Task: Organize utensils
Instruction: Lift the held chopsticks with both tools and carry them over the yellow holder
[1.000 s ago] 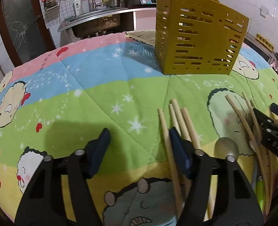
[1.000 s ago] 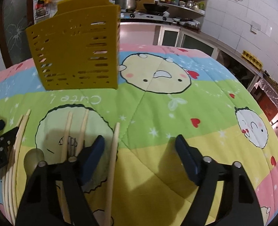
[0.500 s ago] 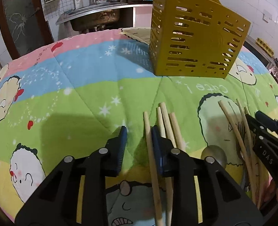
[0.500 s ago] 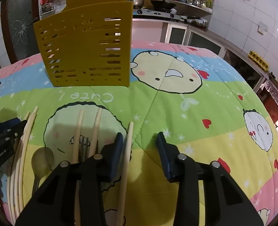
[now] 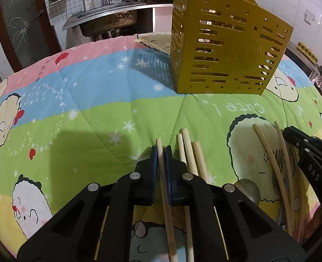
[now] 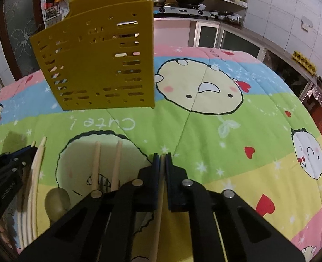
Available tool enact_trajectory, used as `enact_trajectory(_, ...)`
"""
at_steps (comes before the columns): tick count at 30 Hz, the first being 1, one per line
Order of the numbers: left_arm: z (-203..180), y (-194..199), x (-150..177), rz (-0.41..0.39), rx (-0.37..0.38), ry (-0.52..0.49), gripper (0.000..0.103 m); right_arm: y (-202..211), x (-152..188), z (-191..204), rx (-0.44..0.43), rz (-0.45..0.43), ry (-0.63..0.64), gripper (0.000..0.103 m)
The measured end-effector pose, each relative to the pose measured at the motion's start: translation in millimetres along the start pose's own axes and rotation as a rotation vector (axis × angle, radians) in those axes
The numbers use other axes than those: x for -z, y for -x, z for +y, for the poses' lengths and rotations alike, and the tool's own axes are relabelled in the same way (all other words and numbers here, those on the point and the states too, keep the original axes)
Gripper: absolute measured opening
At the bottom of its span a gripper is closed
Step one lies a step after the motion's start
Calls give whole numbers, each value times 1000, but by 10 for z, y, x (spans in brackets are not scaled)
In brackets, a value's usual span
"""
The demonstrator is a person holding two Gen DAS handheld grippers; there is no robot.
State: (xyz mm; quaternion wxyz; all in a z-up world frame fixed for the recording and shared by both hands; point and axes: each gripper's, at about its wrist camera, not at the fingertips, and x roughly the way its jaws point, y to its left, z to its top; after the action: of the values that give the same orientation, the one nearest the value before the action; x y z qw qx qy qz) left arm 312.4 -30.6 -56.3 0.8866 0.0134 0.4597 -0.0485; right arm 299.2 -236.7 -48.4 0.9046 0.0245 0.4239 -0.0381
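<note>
- With both hands low over the quilt (image 5: 91,100), my left gripper (image 5: 160,152) clamps one chopstick (image 5: 164,187).
- Right gripper (image 6: 160,158) clamps another chopstick (image 6: 158,209); yellow holder (image 6: 100,65) stands toward the far edge.

Both views are lit evenly and fairly brightly from above, with a warm cast. Soft shadows are thrown onto the quilt (image 5: 108,131) to the left of the yellow holder (image 5: 224,50) and beside the gripper bodies. Strong fisheye bending and dark corner vignetting are seen at the edges. Focus is sharp centrally; slight softness is noted at the rims.
</note>
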Motion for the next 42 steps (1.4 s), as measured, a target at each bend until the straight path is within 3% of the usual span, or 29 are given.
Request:
enact_trajectory(10, 7, 143, -19, -48, 20, 2, 4, 244, -80, -46, -37, -76, -29, 5)
enact_trajectory(16, -1, 532, -37, -149, 45, -7, 4, 603, -126, -76, -46, -183, -56, 5)
enact_trajectory(22, 0, 1088, -21, -312, 54, -30, 4, 983, -100, -112, -35, -292, -68, 5)
enact_trajectory(29, 37, 1551, 194, -461, 62, -23, 4, 1426, 29, -143, -15, -411, -71, 5)
enact_trajectory(42, 15, 2014, 489, -633, 61, -40, 4, 2004, 324, -181, 17, -582, -76, 5)
